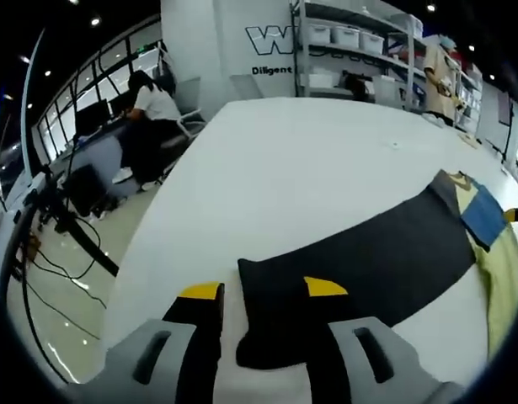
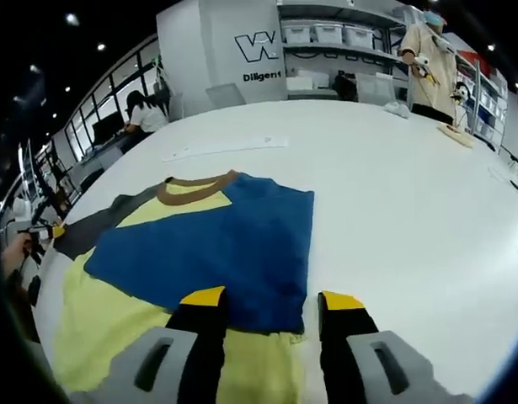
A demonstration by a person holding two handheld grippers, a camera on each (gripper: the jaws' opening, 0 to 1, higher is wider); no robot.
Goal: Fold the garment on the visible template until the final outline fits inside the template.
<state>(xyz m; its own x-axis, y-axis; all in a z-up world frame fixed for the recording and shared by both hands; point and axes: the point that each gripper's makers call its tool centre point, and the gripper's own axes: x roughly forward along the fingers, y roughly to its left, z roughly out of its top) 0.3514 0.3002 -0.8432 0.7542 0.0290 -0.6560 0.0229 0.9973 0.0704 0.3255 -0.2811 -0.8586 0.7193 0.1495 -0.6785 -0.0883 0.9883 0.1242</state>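
1. On the white bench (image 1: 326, 177) the garment (image 2: 200, 252) lies spread flat: a shirt with a blue panel (image 2: 233, 244) folded across its pale yellow body (image 2: 115, 328), a brown collar (image 2: 195, 187), and a dark grey sleeve (image 1: 368, 252) stretched out straight to one side.
2. At the sleeve's cuff end the left claw (image 1: 263, 295) has its jaws apart, straddling the cuff corner and gripping nothing yet.
3. Over the shirt's lower hem the right claw (image 2: 271, 301) is likewise parted, hovering above the edge of the blue panel with nothing between its tips.
4. The step in hand looks like folding the sleeve in toward the body. To do it well, I would pinch the cuff close to its edge, lift only a little, and carry it along the sleeve's own line so the cloth lays over without twisting.
5. The right claw could pin the hem to stop the body sliding.
6. No template outline can be made out in either view.
7. The bench edge runs just beside the cuff, with floor and cables below. Beyond the collar, bare bench leaves ample room.
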